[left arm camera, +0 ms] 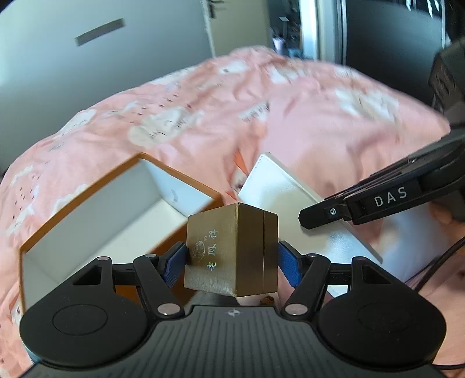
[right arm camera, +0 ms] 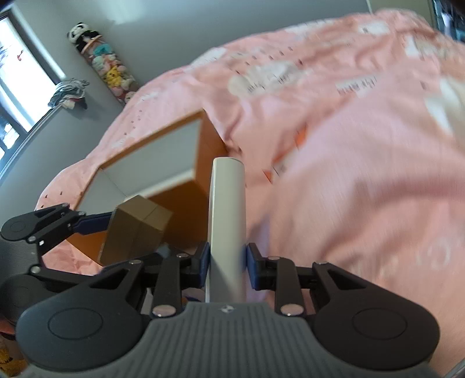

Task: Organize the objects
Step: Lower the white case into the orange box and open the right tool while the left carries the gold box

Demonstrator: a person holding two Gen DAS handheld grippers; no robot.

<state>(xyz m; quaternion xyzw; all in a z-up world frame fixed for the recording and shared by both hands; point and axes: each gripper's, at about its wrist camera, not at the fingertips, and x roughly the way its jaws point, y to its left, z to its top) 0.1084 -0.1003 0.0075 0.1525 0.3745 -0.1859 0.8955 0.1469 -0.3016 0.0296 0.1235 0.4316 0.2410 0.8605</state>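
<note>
My left gripper [left arm camera: 231,258] is shut on a small gold box [left arm camera: 232,250] with Chinese lettering, held above the bed beside the near right corner of an open orange box [left arm camera: 87,200] with a white inside. My right gripper [right arm camera: 227,263] is shut on a flat white box [right arm camera: 228,221], held edge-on. In the left wrist view the white box [left arm camera: 290,194] stands tilted just right of the gold box, with the right gripper's finger [left arm camera: 322,213] on it. In the right wrist view the gold box [right arm camera: 136,229] and the left gripper [right arm camera: 87,225] are at the lower left, in front of the orange box [right arm camera: 162,151].
Everything is over a bed with a pink patterned duvet [left arm camera: 319,116]. A grey wall and a doorway [left arm camera: 284,26] are behind it. A tube of plush toys [right arm camera: 104,64] and a window [right arm camera: 23,75] show at the far left of the right wrist view.
</note>
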